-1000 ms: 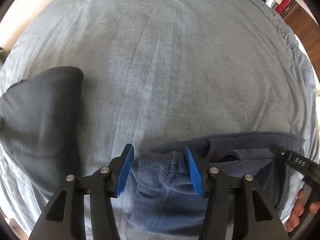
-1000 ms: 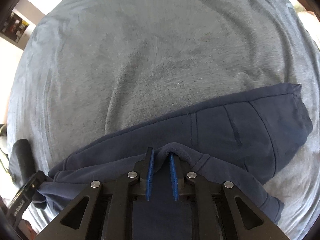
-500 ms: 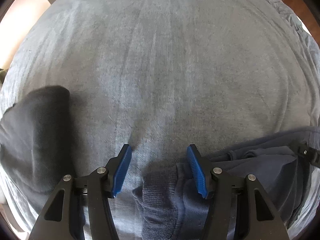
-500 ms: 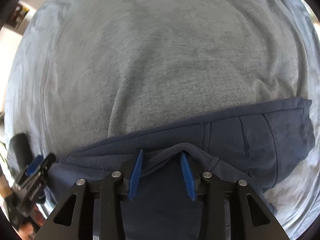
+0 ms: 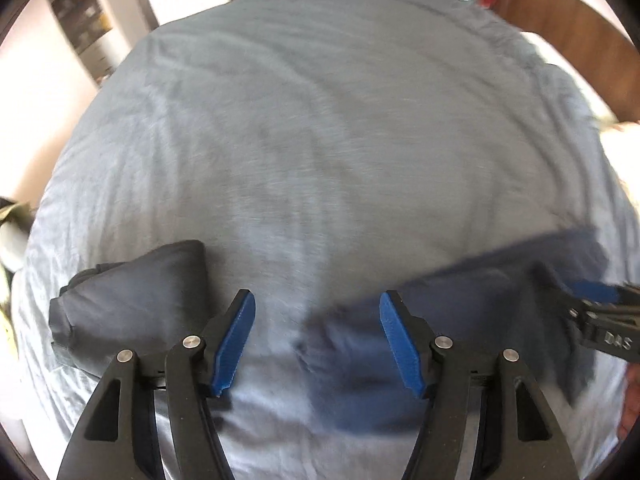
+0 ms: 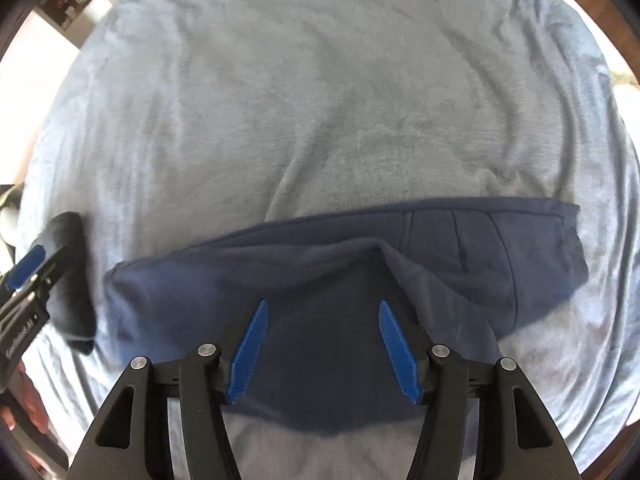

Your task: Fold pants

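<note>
The navy blue pants [image 6: 328, 280] lie folded in a wide band on the grey bedspread [image 6: 320, 100]. In the left wrist view the pants [image 5: 460, 300] lie at lower right. My left gripper [image 5: 316, 332] is open and empty, above the pants' left end. My right gripper [image 6: 322, 340] is open and empty, above the middle of the pants. Each gripper shows at the edge of the other's view: the right one in the left wrist view [image 5: 600, 316], the left one in the right wrist view [image 6: 28, 276].
A folded dark grey garment [image 5: 132, 288] lies on the bed left of the pants, also in the right wrist view [image 6: 72, 280]. The bed's wooden headboard [image 5: 580, 40] is at far right. A wall with shelves [image 5: 84, 28] stands beyond the bed's far left.
My right gripper opened and let go of the pants fold. Both grippers pulled back and up from the pants, which now lie flat on the bed.
</note>
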A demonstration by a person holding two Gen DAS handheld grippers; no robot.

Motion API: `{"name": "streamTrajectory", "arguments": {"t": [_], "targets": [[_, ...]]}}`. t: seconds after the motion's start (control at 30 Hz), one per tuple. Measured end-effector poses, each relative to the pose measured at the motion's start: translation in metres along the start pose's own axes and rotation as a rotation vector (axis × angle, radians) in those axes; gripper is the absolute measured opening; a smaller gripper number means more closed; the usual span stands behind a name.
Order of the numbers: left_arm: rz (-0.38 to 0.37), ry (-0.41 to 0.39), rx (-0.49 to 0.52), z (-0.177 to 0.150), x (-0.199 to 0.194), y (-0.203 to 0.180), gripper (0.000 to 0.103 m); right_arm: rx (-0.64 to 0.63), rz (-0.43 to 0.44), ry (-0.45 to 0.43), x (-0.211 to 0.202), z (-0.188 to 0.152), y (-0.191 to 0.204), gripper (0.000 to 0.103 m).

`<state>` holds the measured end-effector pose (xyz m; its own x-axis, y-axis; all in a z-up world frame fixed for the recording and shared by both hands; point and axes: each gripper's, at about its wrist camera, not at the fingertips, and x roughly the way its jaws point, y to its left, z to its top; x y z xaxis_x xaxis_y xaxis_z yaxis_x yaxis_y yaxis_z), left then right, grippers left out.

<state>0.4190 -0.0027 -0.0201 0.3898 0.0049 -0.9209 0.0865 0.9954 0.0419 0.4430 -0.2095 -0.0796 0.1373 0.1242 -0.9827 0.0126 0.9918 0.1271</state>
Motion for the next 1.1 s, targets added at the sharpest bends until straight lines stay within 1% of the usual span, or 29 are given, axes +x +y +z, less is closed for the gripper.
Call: {"name": "streamTrajectory", "arguments": {"t": [0.13,0.17,0.2,0.33,0.47,0.57,0.7,0.77,0.9,0.93,0.97,1.1], "targets": [[-0.102,-0.046,0.064,-0.021,-0.039,-0.033,0.064,-0.005,0.039,-0.116,-0.04,-0.03,-0.009,0.059],[-0.119,-0.056,0.079,-0.026,-0.048,-0.042,0.064,-0.002,0.042,-0.134,-0.046,-0.032,-0.011,0.059],[-0.131,-0.064,0.087,-0.028,-0.053,-0.048,0.064,0.003,0.047,-0.16,-0.057,-0.042,-0.016,0.059],[-0.198,-0.095,0.113,-0.043,-0.077,-0.078,0.064,0.048,0.051,-0.215,-0.086,-0.067,-0.046,0.059],[-0.257,-0.11,0.147,-0.052,-0.085,-0.11,0.064,0.116,0.043,-0.257,-0.104,-0.098,-0.077,0.059],[-0.303,-0.096,0.192,-0.061,-0.081,-0.137,0.064,0.171,0.036,-0.275,-0.108,-0.119,-0.099,0.059],[-0.37,-0.057,0.247,-0.076,-0.069,-0.178,0.063,0.243,0.038,-0.275,-0.106,-0.144,-0.134,0.059],[-0.397,-0.037,0.272,-0.083,-0.06,-0.197,0.063,0.268,0.039,-0.279,-0.102,-0.151,-0.147,0.059],[-0.424,-0.004,0.304,-0.091,-0.042,-0.226,0.062,0.329,0.049,-0.281,-0.086,-0.167,-0.177,0.057],[-0.431,0.001,0.314,-0.094,-0.037,-0.234,0.062,0.34,0.054,-0.282,-0.082,-0.17,-0.181,0.056],[-0.438,0.002,0.322,-0.097,-0.033,-0.24,0.062,0.352,0.059,-0.281,-0.08,-0.175,-0.188,0.053],[-0.458,0.043,0.369,-0.112,-0.012,-0.266,0.055,0.379,0.086,-0.266,-0.057,-0.184,-0.205,0.048]]}}
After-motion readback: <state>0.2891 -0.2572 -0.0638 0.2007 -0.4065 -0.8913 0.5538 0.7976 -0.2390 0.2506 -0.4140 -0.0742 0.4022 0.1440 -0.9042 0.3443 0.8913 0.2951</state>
